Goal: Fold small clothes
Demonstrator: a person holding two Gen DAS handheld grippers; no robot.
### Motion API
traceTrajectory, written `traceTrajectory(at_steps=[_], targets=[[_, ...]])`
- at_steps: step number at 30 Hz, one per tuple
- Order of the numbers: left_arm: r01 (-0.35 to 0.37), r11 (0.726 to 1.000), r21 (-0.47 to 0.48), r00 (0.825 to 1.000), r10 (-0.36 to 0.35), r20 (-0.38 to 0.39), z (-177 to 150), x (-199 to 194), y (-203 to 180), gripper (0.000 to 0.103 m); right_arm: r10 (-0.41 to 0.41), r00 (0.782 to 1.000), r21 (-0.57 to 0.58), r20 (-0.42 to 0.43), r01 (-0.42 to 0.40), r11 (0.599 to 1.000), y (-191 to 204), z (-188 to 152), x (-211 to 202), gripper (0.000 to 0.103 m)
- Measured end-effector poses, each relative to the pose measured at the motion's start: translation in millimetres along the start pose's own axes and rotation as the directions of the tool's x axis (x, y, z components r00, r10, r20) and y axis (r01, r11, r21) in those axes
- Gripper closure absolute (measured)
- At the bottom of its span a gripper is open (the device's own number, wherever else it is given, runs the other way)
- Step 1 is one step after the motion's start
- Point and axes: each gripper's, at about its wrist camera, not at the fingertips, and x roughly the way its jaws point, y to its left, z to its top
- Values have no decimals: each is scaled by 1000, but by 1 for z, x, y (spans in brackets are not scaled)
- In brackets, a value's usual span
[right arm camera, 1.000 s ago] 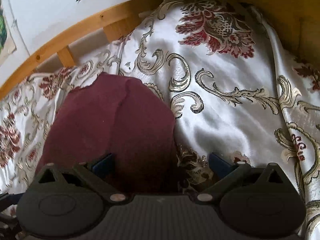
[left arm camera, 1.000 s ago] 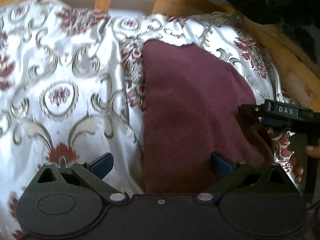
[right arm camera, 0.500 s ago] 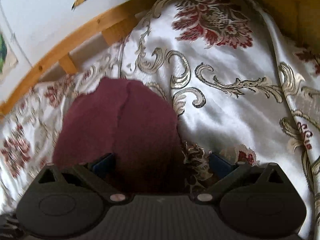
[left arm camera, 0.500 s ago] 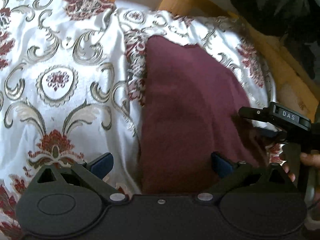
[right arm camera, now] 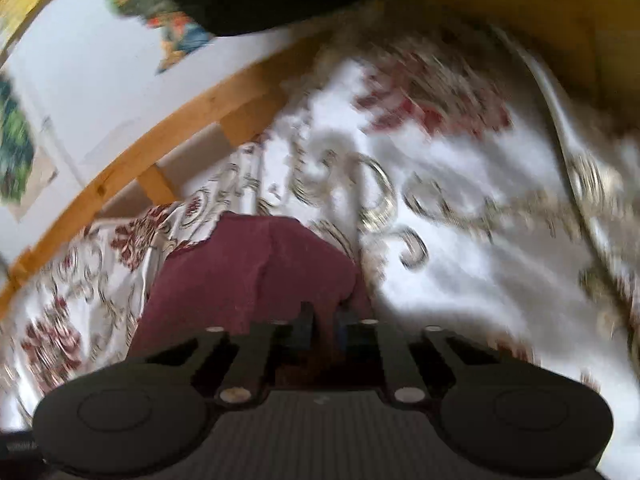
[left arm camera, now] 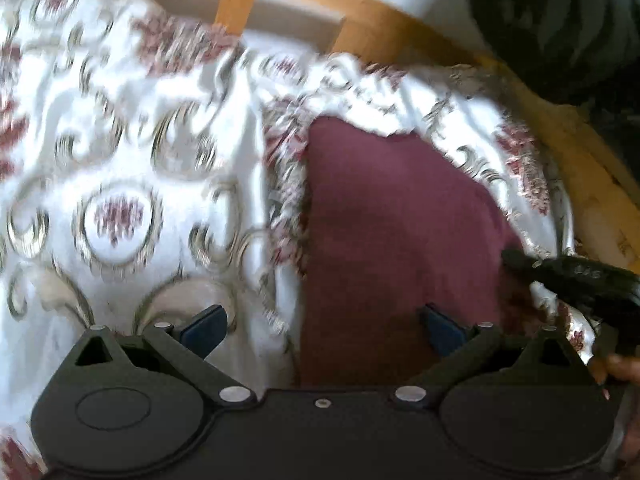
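Two grippers at the near edge of a dark red cloth on a flowery bed cover.

The dark red cloth (left arm camera: pixel 400 232) lies flat on the white bed cover (left arm camera: pixel 120 160), toward 3 o'clock in the left view, with a wooden rail (left arm camera: pixel 376 24) at 12 o'clock. The left gripper (left arm camera: pixel 320 324) has its fingers spread wide, one over the cover and one over the cloth. The right gripper (right arm camera: pixel 324 322) has its fingers pressed together, pinching the cloth's near edge at 6 o'clock.

No lettering reads clearly; the white marking on the right tool (left arm camera: pixel 576 276) is too blurred.
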Motion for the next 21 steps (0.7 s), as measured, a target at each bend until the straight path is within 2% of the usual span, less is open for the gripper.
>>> traceTrajectory(at_steps=[2,4,6,8,11,13,16,20,21], targets=[[30,995,-90,1000,-30,-6,-6,3,14,1,-13,999,-147,42,19,989,19,0,-6,93],[55,988,-145,998,-56,-4,-11,4,24,1,-6,996,-297,86,31,954,40,-5,-13,93],[61,989,-137,998,-60,9,-14,4,25,1,17,995,-402,103,26,915,57,-11,-16,93],[53,991,-122,999,-52,16,-16,3,22,1,32,995,-425,97,13,905,64,-15,-17,93],[47,992,-115,999,-45,22,-16,3,20,1,-16,996,-390,91,50,919,59,-11,-14,93],[44,994,-105,999,-41,24,-16,3,18,1,-52,996,-311,77,74,948,43,-5,-10,93],[44,995,-90,999,-41,29,-17,5,18,1,-48,999,-155,25,51,987,16,3,-1,93],[47,997,-68,998,-44,38,-20,4,18,1,-61,997,-72,-39,58,996,-2,3,12,91],[47,997,-66,998,-45,40,-20,4,18,1,-66,997,-60,-46,63,996,-2,2,12,86]])
